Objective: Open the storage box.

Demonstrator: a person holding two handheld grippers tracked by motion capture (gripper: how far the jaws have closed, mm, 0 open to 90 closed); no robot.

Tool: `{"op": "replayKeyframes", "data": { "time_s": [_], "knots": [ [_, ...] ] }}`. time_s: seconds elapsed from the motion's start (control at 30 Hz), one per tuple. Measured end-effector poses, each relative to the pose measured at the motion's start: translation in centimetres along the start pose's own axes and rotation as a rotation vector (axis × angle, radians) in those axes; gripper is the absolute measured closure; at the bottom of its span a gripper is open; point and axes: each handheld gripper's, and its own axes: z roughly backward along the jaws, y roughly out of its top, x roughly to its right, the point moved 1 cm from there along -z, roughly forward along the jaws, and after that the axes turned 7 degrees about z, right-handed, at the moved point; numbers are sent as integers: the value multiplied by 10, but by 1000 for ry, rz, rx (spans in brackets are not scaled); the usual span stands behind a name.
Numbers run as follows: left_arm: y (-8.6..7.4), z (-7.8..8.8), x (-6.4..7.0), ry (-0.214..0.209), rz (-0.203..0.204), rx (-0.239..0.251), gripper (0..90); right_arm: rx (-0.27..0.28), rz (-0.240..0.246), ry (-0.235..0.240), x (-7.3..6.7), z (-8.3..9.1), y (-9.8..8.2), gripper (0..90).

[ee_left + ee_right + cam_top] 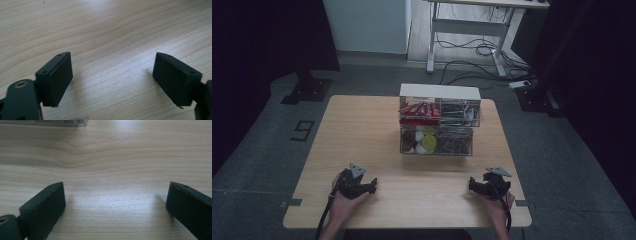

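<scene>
In the high view, the contents of the clear box (439,127) at 12 o'clock on the table (362,135) are too small to name: red pieces, round yellow and white ones, dark ones. The forearms are cut off at 6 o'clock. In the left gripper view, the left gripper (112,77) is cut at the bottom edge. In the right gripper view, the right gripper (115,207) is cut at 5 o'clock, and the box (45,122) is a blurred strip at 11 o'clock.

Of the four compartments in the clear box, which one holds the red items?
The upper left compartment of the clear box holds the red items. Below it sit round yellow, white and dark pieces; the two right compartments hold dark contents.
</scene>
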Motion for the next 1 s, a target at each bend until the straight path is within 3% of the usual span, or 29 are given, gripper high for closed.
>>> {"op": "replayKeyframes", "data": {
  "time_s": [0.23, 0.5, 0.53, 0.57, 0.63, 0.67, 1.0],
  "knots": [
    [-1, 0, -7, -51, 38, -20, 210, 18, -9, -19, 0, 2, -1, 101],
    [-1, 0, -10, -46, 48, -15, 226, 34, 13, 7, 0, 3, -1, 174],
    [-1, 1, -10, -46, 47, -17, 234, 54, 27, 30, 0, 4, -1, 313],
    [-1, 1, -10, -45, 48, -16, 234, 54, 27, 30, 0, 4, -1, 313],
    [-1, 1, -10, -42, 49, -16, 234, 75, 57, 68, 0, 8, -3, 435],
    [-1, 1, -10, -41, 49, -16, 232, 77, 44, 99, 3, 10, -4, 492],
    [-1, 0, -10, -33, 54, -21, 207, 181, 34, 129, 8, 34, -5, 760]
  ]
}}
